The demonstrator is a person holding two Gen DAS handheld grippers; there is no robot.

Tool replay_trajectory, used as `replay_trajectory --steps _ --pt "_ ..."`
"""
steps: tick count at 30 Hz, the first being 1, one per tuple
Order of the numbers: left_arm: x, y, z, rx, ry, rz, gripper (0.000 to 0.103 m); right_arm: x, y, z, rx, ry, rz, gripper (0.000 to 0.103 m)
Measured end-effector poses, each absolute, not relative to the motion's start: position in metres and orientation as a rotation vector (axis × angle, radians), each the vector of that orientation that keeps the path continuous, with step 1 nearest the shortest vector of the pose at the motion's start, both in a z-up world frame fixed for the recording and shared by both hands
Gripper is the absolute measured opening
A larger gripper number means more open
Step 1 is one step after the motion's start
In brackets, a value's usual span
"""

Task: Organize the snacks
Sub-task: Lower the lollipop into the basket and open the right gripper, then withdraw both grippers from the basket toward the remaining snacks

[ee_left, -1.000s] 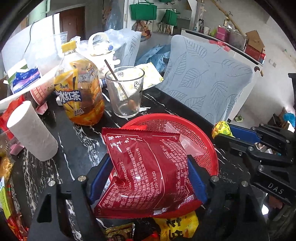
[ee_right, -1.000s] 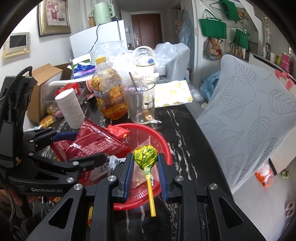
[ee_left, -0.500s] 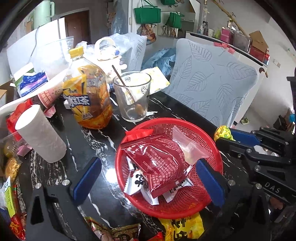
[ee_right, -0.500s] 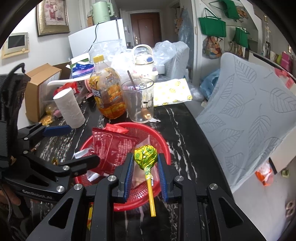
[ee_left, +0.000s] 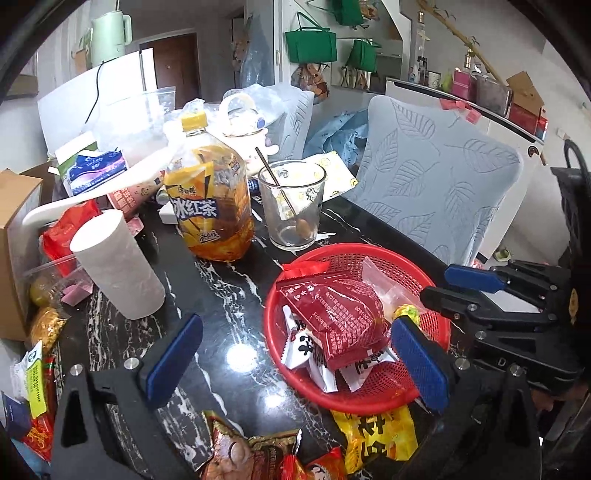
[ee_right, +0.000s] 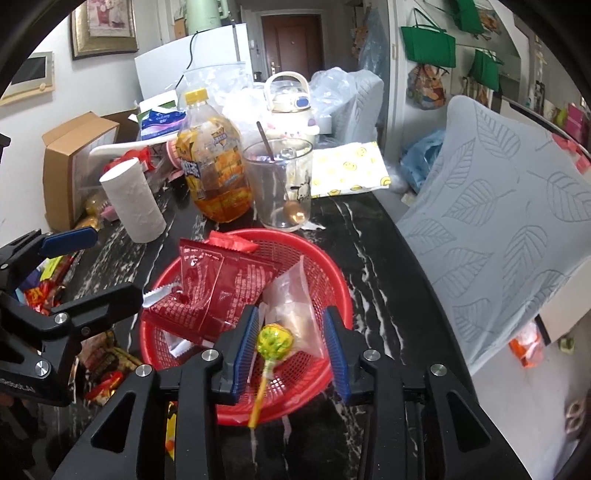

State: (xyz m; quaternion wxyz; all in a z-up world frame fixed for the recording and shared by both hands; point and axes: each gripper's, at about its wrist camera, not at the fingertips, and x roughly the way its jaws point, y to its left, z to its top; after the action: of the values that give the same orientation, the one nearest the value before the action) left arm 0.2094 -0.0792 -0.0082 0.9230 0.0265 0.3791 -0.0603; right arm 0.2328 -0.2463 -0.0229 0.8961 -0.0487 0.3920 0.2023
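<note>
Right wrist view: my right gripper (ee_right: 291, 347) gapes around the light lollipop (ee_right: 275, 341) over the red basket (ee_right: 332, 280); its thin stick would slip, so pinch the head, while my left gripper (ee_left: 295, 362) hangs wide open, holding nothing

Domestic dwelling: framed picture (ee_right: 104, 27) on wall, brown entrance door (ee_right: 291, 46), green tote bags (ee_right: 427, 45) hung up, cluttered black marble tabletop (ee_left: 221, 295), leaf-patterned grey chair cover (ee_left: 436, 184).

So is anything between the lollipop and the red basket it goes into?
Nothing visible: the lollipop sits between the right gripper's open fingers directly over the red basket, above a clear packet, with no contact visible.
</note>
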Motion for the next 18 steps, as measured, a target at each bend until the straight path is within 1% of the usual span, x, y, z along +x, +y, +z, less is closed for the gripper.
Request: replay_trajectory --steps 8,18 --pt "0.188 -0.079 0.011 0.060 0.737 -0.117 0.103 0.214 -0.245 -0.002 -0.115 0.768 0.413 0.040" --pt "0.144 -0.080 0.050 0.073 0.637 -0.117 0.103 0.170 -0.245 0.039 -0.130 0.670 0.394 0.040"
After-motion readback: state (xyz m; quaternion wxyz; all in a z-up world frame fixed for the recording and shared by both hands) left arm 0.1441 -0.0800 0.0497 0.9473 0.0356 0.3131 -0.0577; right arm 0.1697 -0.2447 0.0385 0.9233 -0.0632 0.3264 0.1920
